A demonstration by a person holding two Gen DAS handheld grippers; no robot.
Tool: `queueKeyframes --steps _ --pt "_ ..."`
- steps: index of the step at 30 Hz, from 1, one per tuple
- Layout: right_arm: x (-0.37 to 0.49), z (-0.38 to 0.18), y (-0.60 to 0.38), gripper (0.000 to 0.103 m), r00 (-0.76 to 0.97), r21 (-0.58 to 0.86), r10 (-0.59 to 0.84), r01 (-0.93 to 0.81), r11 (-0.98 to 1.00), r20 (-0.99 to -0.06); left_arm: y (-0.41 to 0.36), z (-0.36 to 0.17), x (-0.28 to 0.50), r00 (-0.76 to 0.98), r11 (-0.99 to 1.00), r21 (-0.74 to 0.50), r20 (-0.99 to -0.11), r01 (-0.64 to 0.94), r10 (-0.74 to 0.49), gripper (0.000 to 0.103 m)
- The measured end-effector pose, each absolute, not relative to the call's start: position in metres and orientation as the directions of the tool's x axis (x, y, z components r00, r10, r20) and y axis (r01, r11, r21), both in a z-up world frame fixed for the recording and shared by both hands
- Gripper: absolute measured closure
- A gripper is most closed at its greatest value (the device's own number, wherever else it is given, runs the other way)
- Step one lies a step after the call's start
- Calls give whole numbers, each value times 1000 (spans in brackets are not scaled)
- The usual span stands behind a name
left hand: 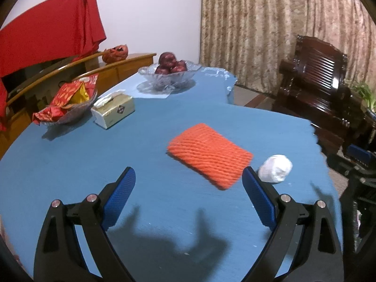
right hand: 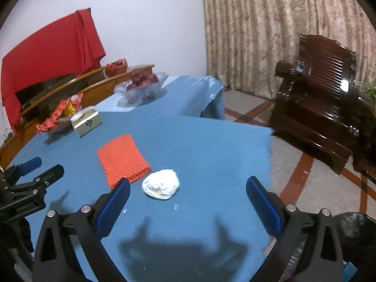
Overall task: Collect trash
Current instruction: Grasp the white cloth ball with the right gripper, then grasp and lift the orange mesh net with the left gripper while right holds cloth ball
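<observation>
An orange foam fruit net (left hand: 209,154) lies flat on the blue tablecloth (left hand: 94,164); it also shows in the right wrist view (right hand: 123,158). A crumpled white paper ball (left hand: 276,168) lies just right of it, also seen in the right wrist view (right hand: 162,183). My left gripper (left hand: 189,176) is open and empty, hovering above the cloth just short of the net. My right gripper (right hand: 188,185) is open and empty, with the paper ball between and just ahead of its fingers. The left gripper also shows at the left edge of the right wrist view (right hand: 40,168).
A tissue box (left hand: 114,111), a glass bowl of red wrappers (left hand: 67,104) and a glass bowl of apples (left hand: 169,70) stand at the back of the table. A dark wooden armchair (right hand: 329,108) stands on the floor to the right. A dark bin (right hand: 354,230) sits at lower right.
</observation>
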State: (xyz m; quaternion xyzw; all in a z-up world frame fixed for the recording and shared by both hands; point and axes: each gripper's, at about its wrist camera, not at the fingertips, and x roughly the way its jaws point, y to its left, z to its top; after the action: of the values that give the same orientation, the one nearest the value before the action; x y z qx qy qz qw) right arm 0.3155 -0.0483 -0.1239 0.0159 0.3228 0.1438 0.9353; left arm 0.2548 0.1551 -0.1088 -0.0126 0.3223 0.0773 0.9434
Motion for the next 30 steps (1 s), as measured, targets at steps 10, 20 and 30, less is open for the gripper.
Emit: queueKeyframes --steps 10,20,30 --pt "362 -163 -12 9 692 122 277 -265 957 -666 178 -133 274 747 984 22 -647 -178 149 17" --pt "380 -182 1 19 646 121 284 -286 951 -708 182 -146 289 733 983 17 -664 -183 148 17" --pt "381 -187 1 55 592 201 376 -341 918 -713 169 -157 307 721 987 -5 -684 -159 113 17"
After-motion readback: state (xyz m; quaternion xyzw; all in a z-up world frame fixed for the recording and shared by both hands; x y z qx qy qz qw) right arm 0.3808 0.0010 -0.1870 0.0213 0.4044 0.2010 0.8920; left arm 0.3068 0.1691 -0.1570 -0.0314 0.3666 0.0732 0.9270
